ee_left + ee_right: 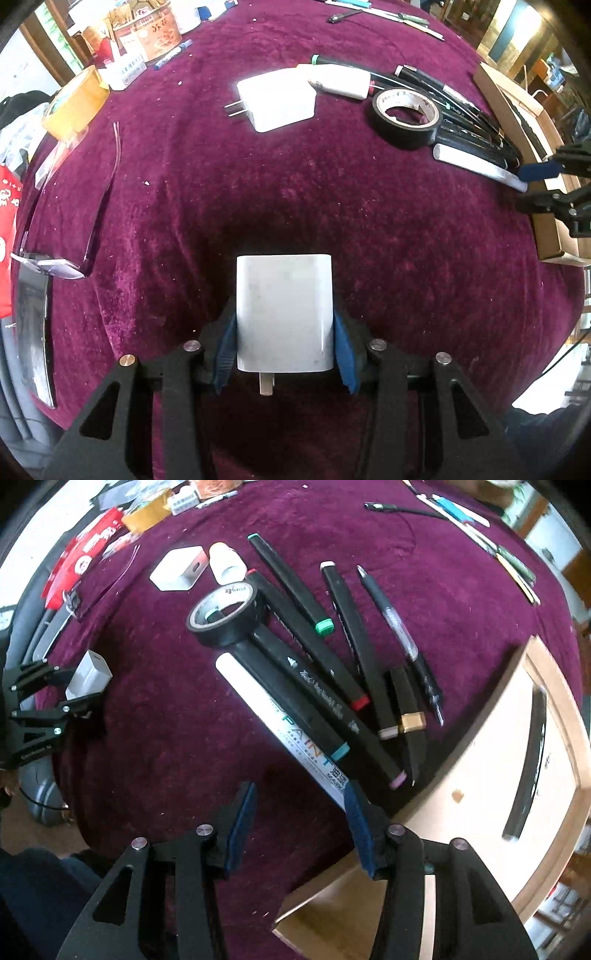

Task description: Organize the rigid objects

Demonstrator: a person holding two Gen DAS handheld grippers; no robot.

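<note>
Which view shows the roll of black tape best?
The right wrist view: the roll of black tape sits near centre, and you can see it lying on the ends of the black markers. The left wrist view shows the tape farther off, toward the upper right, with its core visible.

Two white chargers point(284, 314), one tape roll point(225, 616), seven markers point(295, 716).
</note>
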